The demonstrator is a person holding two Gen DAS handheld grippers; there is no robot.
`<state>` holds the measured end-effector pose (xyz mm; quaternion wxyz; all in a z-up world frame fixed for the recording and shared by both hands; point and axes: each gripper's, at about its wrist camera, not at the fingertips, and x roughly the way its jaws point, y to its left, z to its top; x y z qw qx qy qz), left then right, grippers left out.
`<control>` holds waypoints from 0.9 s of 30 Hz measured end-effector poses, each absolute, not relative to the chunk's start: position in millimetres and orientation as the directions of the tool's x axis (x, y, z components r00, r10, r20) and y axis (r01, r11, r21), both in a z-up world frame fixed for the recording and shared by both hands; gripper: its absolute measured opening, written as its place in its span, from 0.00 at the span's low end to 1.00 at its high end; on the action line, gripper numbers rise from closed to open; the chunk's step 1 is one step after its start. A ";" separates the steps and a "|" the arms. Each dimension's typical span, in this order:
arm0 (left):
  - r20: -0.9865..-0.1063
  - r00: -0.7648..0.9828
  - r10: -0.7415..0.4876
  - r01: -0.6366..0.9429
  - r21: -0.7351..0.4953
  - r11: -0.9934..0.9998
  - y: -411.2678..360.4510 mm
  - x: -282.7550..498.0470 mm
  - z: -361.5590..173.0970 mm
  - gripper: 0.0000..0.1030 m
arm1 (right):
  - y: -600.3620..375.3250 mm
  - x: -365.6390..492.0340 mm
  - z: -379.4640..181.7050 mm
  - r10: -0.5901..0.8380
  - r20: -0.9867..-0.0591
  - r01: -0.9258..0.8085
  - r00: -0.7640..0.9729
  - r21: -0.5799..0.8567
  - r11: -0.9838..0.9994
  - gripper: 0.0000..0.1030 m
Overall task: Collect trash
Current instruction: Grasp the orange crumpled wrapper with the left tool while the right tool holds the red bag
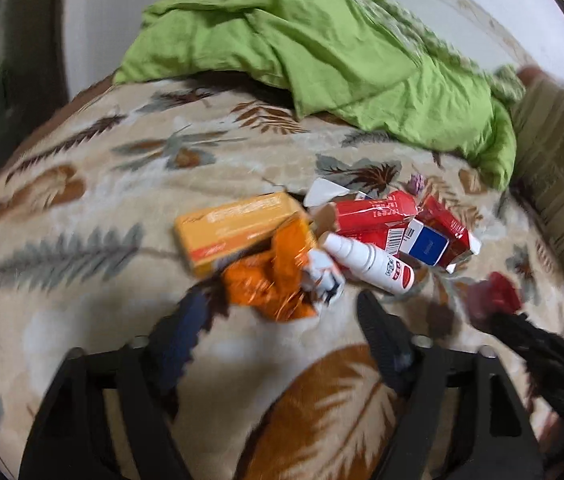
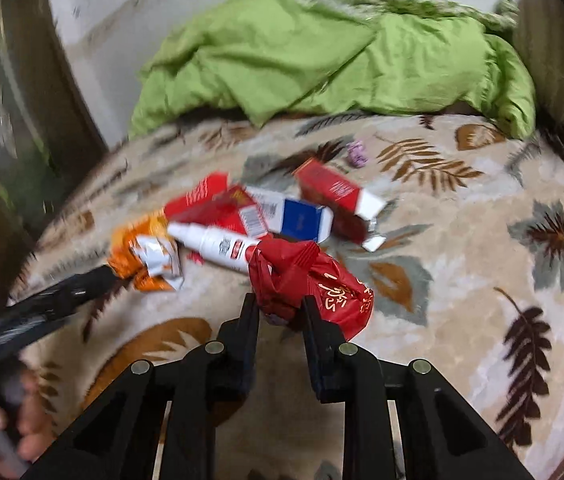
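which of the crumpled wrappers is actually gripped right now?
The red wrapper, pinched in the right gripper. The orange wrapper lies loose on the blanket ahead of the open left gripper.

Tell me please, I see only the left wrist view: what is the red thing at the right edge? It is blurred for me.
Observer: It is a crumpled red wrapper with white printed characters, and the right gripper is shut on it.
Operator: Does the left gripper touch something?
Observer: Its fingertip is at the orange foil wrapper; I cannot tell whether it touches, and its jaws are open.
Operator: Is the hand visible?
Observer: Yes, a hand holds the left gripper's handle at the lower left corner of the right wrist view.
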<state>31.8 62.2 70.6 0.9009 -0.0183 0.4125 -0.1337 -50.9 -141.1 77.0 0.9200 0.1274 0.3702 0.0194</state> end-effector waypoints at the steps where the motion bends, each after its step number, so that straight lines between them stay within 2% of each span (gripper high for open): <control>1: -0.745 0.623 -0.238 0.234 -0.113 0.966 55.3 37.2 68.1 0.79 | -146.9 -54.8 78.4 0.145 -0.668 0.069 0.730 0.283 0.957 0.22; 5: -0.786 0.594 -0.171 0.228 -0.040 0.973 37.2 58.2 45.3 0.79 | -152.0 -58.3 79.6 0.171 -0.657 0.076 0.734 0.330 0.941 0.22; 7: -0.793 0.587 -0.164 0.214 -0.043 0.976 39.5 61.6 38.2 0.74 | -152.0 -57.8 79.3 0.181 -0.654 0.068 0.734 0.336 0.939 0.22; 11: -0.772 0.613 -0.169 0.198 -0.058 0.979 47.9 59.4 38.9 0.70 | -149.4 -57.2 79.0 0.193 -0.650 0.054 0.735 0.340 0.939 0.22; 18: -0.744 0.627 -0.231 0.198 -0.135 0.971 61.3 28.1 55.3 0.69 | -144.0 -62.7 81.2 0.205 -0.641 0.029 0.739 0.334 0.942 0.22; 27: -0.707 0.634 -0.314 0.291 -0.158 0.943 51.6 -51.7 80.7 0.69 | -135.2 -98.3 79.6 0.236 -0.645 -0.024 0.727 0.319 0.948 0.22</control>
